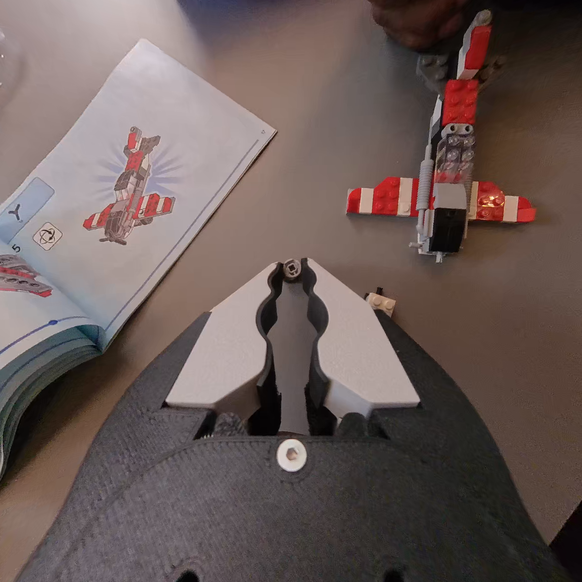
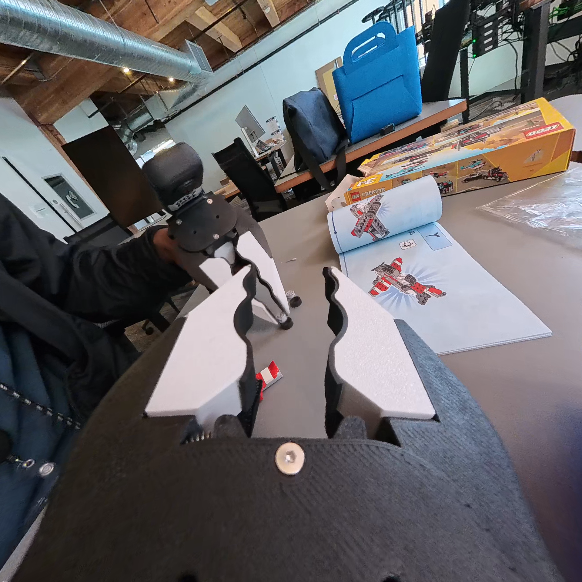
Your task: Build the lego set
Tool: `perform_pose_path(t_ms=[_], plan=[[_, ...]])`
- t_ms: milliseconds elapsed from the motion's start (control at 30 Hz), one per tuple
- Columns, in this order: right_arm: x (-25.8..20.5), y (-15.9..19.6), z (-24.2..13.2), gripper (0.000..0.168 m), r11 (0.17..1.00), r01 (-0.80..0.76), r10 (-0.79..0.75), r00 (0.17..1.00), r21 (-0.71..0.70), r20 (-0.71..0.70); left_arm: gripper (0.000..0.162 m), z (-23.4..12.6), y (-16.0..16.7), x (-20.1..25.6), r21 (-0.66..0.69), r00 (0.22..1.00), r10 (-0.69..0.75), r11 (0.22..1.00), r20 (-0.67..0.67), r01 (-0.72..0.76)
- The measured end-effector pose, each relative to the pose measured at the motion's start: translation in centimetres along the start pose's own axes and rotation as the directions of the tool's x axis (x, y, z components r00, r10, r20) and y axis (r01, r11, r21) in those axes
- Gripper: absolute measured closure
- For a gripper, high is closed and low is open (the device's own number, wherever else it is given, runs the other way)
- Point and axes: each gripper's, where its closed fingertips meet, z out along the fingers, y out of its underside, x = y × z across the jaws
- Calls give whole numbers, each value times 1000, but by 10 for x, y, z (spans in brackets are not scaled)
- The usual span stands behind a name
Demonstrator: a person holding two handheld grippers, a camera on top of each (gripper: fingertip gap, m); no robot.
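The lego plane (image 1: 447, 176) lies ahead-right of the left gripper (image 1: 292, 267), which pinches a small grey round piece (image 1: 291, 268), presumably for the nose; the right gripper (image 2: 288, 274) gapes empty.

Logo and lettering on yellow box (image 2: 535, 151), printed numbers on open instruction booklet (image 1: 189, 126) (pale blue pages)

Grey table (image 1: 315, 126); plane (image 1: 447, 195); booklet (image 1: 157, 141)

My right tool's left finger (image 2: 201, 352) hides most of the plane (image 2: 267, 376). Instruction booklet (image 1: 126, 195) cut by left edge. Dark blurred shape (image 1: 409, 22) over plane tail: unidentifiable.
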Motion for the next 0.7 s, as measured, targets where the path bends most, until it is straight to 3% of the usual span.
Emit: perform_pose_path(t_ms=[700], plan=[[0,1,1,124,1000,-4,4,1000,-5,4,137,5,11,-3,-66,999,19,998,28,-17]])
